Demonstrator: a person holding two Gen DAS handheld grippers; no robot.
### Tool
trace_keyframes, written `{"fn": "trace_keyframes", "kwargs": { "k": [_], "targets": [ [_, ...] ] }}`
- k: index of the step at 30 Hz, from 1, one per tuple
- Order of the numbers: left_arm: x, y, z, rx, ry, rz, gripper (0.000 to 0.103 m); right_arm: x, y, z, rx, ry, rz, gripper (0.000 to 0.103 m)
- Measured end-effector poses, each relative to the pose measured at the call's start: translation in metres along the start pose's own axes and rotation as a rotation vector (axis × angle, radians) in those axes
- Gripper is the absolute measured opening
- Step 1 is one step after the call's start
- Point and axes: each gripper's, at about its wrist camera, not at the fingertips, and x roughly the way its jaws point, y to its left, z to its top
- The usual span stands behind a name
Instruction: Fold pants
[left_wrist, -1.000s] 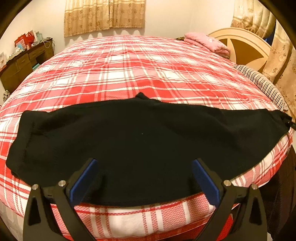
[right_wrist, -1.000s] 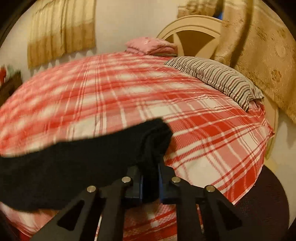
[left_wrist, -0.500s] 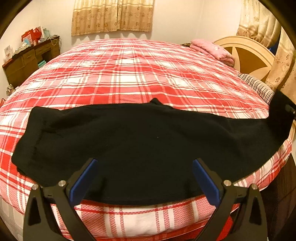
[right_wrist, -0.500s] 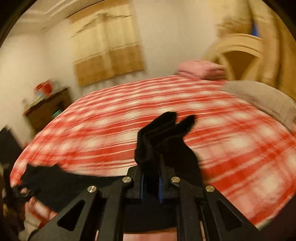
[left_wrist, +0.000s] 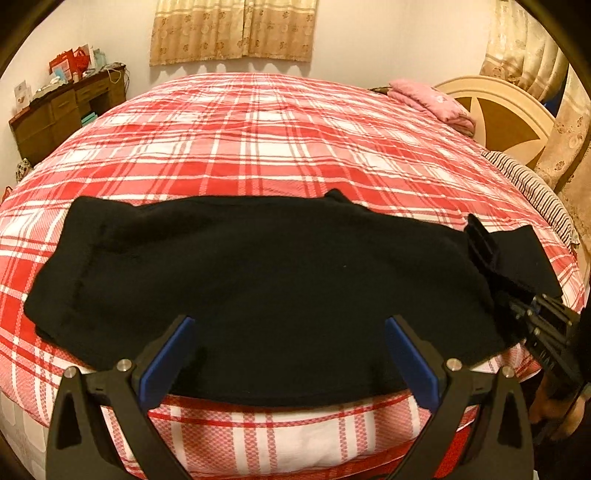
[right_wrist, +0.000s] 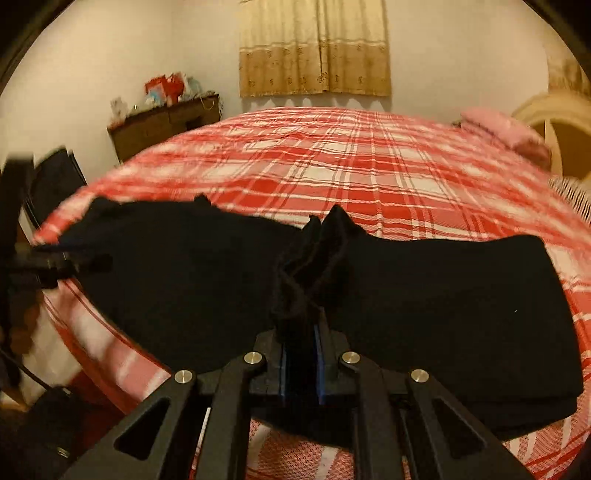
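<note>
fold pants (left_wrist: 258, 288) | my right tongs (right_wrist: 301, 354) pinching leg end, easing off | left tongs (left_wrist: 288, 354) spread, empty | lay hem square on waistband before release

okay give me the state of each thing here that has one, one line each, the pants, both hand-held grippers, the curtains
Black pants: lying on the plaid bed, one end folded over.
Left hand-held gripper: open, empty.
Right hand-held gripper: shut on a bunch of the pants; jaws have just eased slightly.
Window curtains: drawn closed.
</note>
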Motion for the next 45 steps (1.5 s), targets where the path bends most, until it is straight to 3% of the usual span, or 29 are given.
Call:
{"fn": "trace_keyframes", "kwargs": {
  "k": [2,3,4,6,9,11,14,15,19,22,25,26,28,29,33,36,38,40,43,45],
  "targets": [
    [0.003,0.001,0.000,-0.005,0.008,-0.004,0.103,0.001,0.002,-0.003,0.000,-0.004,-0.003,0.021],
    [0.005,0.002,-0.001,-0.008,0.011,-0.007,0.103,0.003,0.005,-0.004,-0.001,-0.008,0.014,0.035],
    [0.006,0.002,-0.002,-0.010,0.016,-0.008,0.103,0.002,0.009,-0.006,-0.005,-0.012,0.044,0.055],
    [0.005,0.002,-0.002,-0.004,0.018,-0.009,0.103,-0.002,0.026,-0.012,-0.058,-0.001,0.079,0.075],
    [0.002,0.003,-0.002,0.007,0.002,0.004,0.103,-0.009,0.042,-0.014,-0.142,0.024,0.080,0.077],
    [0.001,0.005,-0.002,0.005,-0.003,0.005,0.103,-0.021,0.027,-0.008,-0.037,-0.006,0.170,0.077],
    [0.002,0.007,-0.002,0.002,-0.003,0.009,0.103,-0.032,-0.016,0.010,0.182,-0.082,0.222,0.075],
    [0.002,0.008,-0.002,0.002,-0.002,0.009,0.103,-0.031,-0.027,0.016,0.224,-0.101,0.203,0.068],
    [0.002,0.006,-0.001,0.004,0.001,0.005,0.103,-0.003,-0.072,0.043,0.363,-0.092,0.129,0.017],
    [0.000,0.004,-0.001,0.016,0.000,0.014,0.103,0.014,-0.073,0.052,0.392,-0.043,0.192,0.017],
    [-0.002,0.007,-0.001,0.025,-0.018,0.024,0.103,0.003,-0.047,0.050,0.272,-0.053,0.110,0.018],
    [0.001,0.008,-0.001,0.020,-0.011,0.023,0.103,0.003,-0.038,0.047,0.244,-0.047,0.092,0.023],
    [0.006,0.008,-0.001,0.010,0.007,0.015,0.103,0.009,-0.023,0.040,0.211,-0.030,0.072,0.063],
    [0.010,0.008,-0.002,0.006,0.019,0.009,0.103,0.010,-0.019,0.037,0.204,-0.032,0.064,0.067],
    [0.008,0.007,-0.004,0.017,0.019,0.013,0.103,0.027,-0.008,0.030,0.192,-0.014,0.015,0.067],
    [0.004,0.012,-0.004,0.005,0.008,0.017,0.103,0.035,-0.011,0.026,0.190,0.003,-0.028,0.039],
    [0.003,0.017,-0.003,-0.005,0.005,0.022,0.103,0.030,-0.029,0.026,0.281,0.003,0.077,0.031],
    [0.004,0.022,-0.003,-0.019,0.006,0.026,0.103,0.028,-0.055,0.024,0.398,0.019,0.170,0.014],
    [0.006,0.027,-0.004,-0.047,0.015,0.013,0.103,0.023,-0.083,0.019,0.511,0.013,0.232,0.012],
    [0.005,0.025,-0.004,-0.038,0.013,0.015,0.103,0.015,-0.088,0.022,0.503,0.003,0.213,0.012]
  ]
}}
